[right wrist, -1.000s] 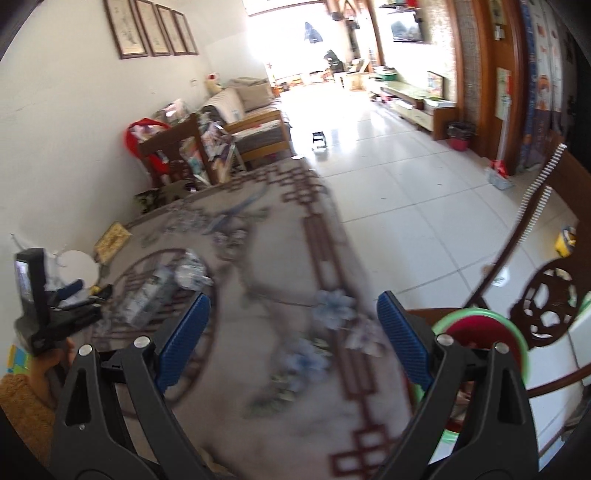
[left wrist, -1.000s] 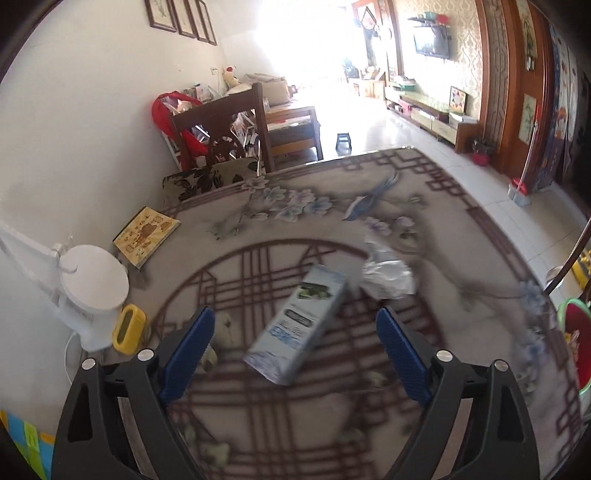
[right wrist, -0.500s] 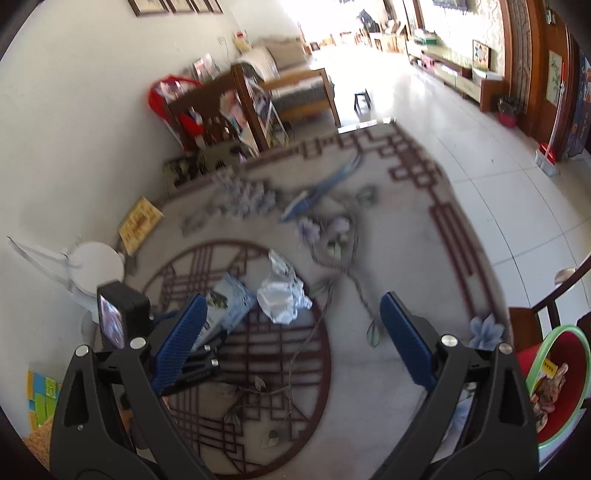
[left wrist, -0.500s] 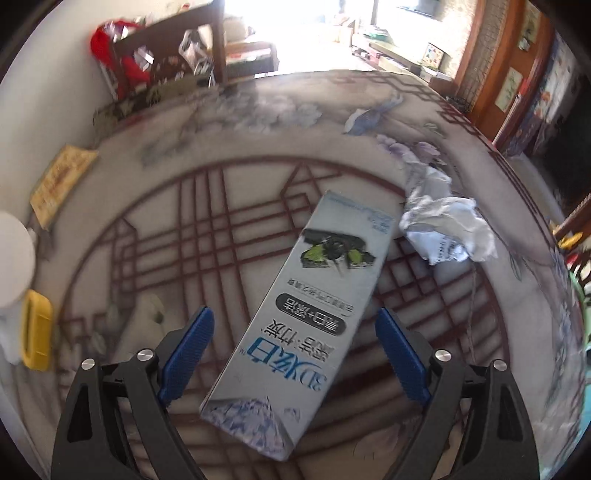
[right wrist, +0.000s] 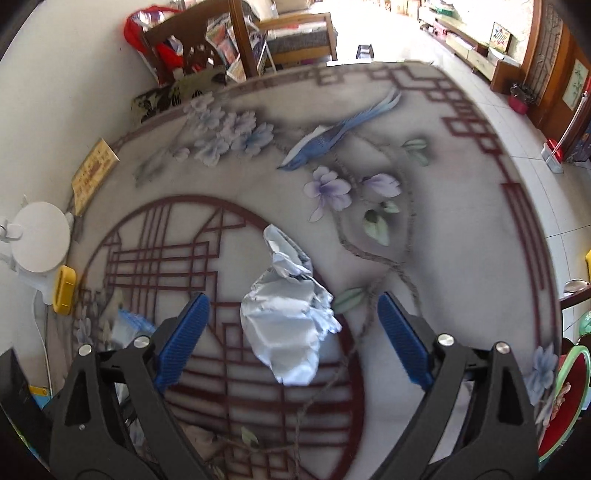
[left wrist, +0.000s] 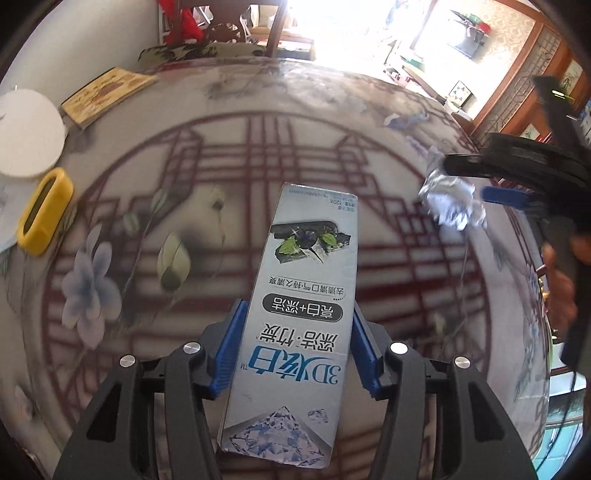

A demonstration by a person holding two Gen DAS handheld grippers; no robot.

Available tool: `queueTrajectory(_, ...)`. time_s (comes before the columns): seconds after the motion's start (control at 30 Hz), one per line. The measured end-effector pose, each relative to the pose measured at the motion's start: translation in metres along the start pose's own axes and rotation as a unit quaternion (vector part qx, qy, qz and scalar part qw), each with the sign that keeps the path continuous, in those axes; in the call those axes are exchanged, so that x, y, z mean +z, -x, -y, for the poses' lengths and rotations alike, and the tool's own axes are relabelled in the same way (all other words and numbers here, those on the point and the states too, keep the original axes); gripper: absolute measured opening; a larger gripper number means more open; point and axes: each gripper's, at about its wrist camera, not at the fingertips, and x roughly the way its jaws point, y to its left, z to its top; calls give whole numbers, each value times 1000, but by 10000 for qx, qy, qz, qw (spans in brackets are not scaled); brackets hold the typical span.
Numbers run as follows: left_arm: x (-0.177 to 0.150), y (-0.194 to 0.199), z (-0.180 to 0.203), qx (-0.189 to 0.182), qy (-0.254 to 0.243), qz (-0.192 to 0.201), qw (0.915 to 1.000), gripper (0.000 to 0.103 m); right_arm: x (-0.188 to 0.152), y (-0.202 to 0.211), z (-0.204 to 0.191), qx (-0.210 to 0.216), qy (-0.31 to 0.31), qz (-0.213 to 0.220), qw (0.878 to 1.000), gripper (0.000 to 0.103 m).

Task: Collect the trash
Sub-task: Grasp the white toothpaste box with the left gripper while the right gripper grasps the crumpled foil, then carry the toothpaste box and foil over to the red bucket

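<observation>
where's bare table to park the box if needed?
Bare patch between the toothpaste box and the yellow holder; another past the crumpled wrapper, around the printed bird. Crowded along the wall edge: white lamp base, booklet.

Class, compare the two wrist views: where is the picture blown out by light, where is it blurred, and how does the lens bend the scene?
Left wrist view: the bright window at top is blown out; the toothpaste box is sharp, the right gripper blurred. Right wrist view: the sunlit floor is washed out, the crumpled paper slightly soft. Both views: fisheye bends the table edge into a curve.
</observation>
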Motion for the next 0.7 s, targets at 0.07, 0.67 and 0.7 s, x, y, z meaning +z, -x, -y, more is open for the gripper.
queueTrajectory(0.07,-5,-1,0,29,-69,-25,10000,53,-1,-18,-5,-60,46,-242,9997,84)
queueTrajectory(0.67,10,20,-1,-29,310,329,9990,50,-40,90,-20,349,353,939,9943,52)
queueTrajectory(0.7,10,27,1,-4,301,426,9986,50,-45,103,-21,351,394,1057,9930,52)
